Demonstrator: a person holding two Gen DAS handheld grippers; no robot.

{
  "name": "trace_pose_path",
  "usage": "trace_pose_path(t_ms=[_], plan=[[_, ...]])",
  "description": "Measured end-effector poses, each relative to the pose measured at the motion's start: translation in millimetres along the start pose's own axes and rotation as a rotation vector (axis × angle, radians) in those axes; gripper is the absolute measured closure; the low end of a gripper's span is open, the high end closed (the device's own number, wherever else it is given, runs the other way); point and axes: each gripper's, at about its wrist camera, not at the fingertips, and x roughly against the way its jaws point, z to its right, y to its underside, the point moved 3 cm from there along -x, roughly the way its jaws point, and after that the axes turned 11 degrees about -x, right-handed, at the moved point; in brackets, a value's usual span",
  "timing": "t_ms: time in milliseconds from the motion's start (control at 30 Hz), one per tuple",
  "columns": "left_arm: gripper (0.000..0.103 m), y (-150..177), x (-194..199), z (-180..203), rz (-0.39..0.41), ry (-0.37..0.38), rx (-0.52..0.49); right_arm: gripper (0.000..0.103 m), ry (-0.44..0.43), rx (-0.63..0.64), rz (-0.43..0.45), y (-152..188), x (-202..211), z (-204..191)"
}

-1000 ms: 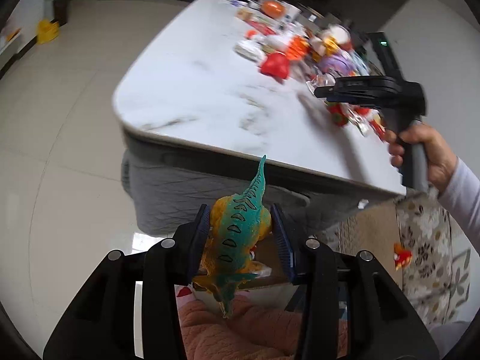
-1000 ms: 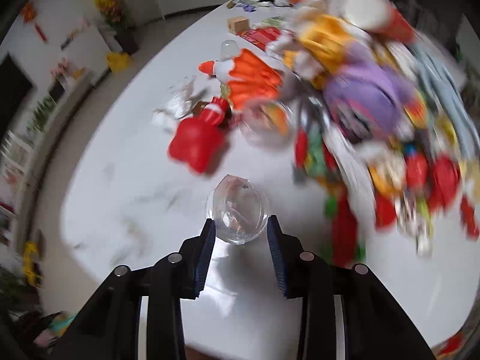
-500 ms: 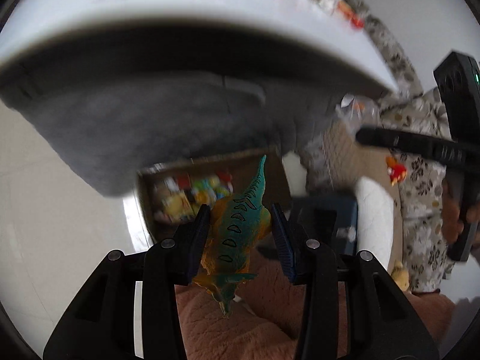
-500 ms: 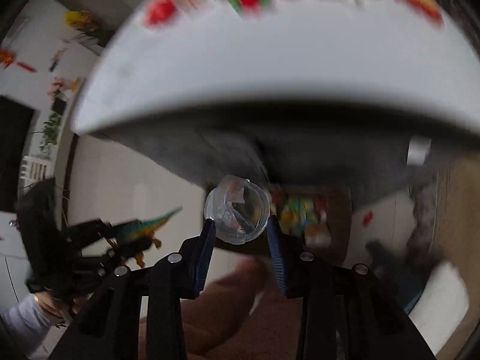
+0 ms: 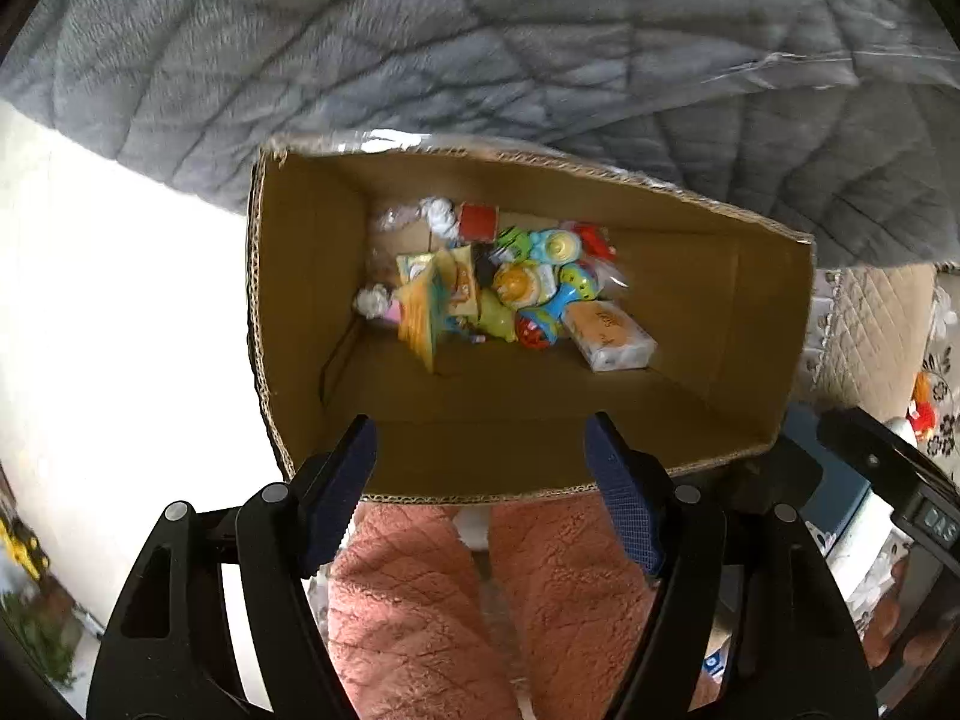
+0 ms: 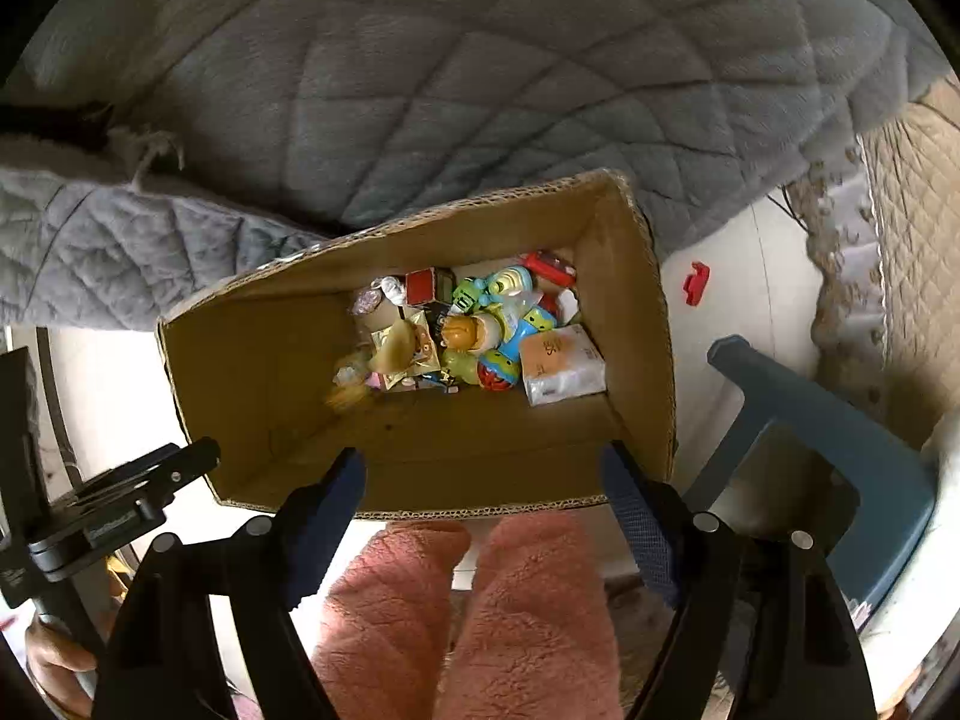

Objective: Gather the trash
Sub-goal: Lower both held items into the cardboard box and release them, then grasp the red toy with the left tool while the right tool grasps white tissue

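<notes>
Both wrist views straight down, sharing cardboard box (image 5: 750,324) (image 6: 630,324)

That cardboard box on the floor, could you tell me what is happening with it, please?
A person holds the left gripper and the right gripper above the cardboard box. Both are open and hold nothing. In the box lie colourful toys, a tissue pack and wrappers. A grey quilted cover hangs behind it.

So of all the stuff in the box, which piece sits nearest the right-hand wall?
The tissue pack, orange-and-white and rectangular, beside the colourful toys in the cardboard box.
</notes>
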Motion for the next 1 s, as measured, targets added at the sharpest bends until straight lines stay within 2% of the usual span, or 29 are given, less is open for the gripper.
trace_pose_path(t_ms=[67,200,333,433,567,633,733,867,1000], plan=[[0.03,2,8,5,0.011,-0.001,-0.02,0.018,-0.011,0.011,-0.006,2,6,1],[0.029,19,50,12,0.077,0.015,-0.029,0.017,-0.052,0.038,-0.012,14,40,-2],[0.028,43,124,20,0.217,0.052,-0.04,0.016,-0.158,0.078,0.032,30,105,-18],[0.02,56,190,22,0.355,0.03,-0.059,0.013,-0.207,0.136,0.084,38,149,-33],[0.018,56,278,19,0.561,-0.008,-0.073,0.012,-0.278,0.174,0.141,46,203,-50],[0.013,46,321,16,0.671,-0.027,-0.085,0.011,-0.313,0.176,0.165,46,226,-57],[0.013,16,369,16,0.8,-0.064,-0.123,0.011,-0.359,0.168,0.214,47,256,-65],[0.013,-43,404,19,0.844,-0.119,-0.167,0.011,-0.42,0.133,0.267,50,290,-72],[0.013,-106,414,40,0.821,-0.245,-0.242,0.011,-0.416,0.127,0.334,56,313,-75]])
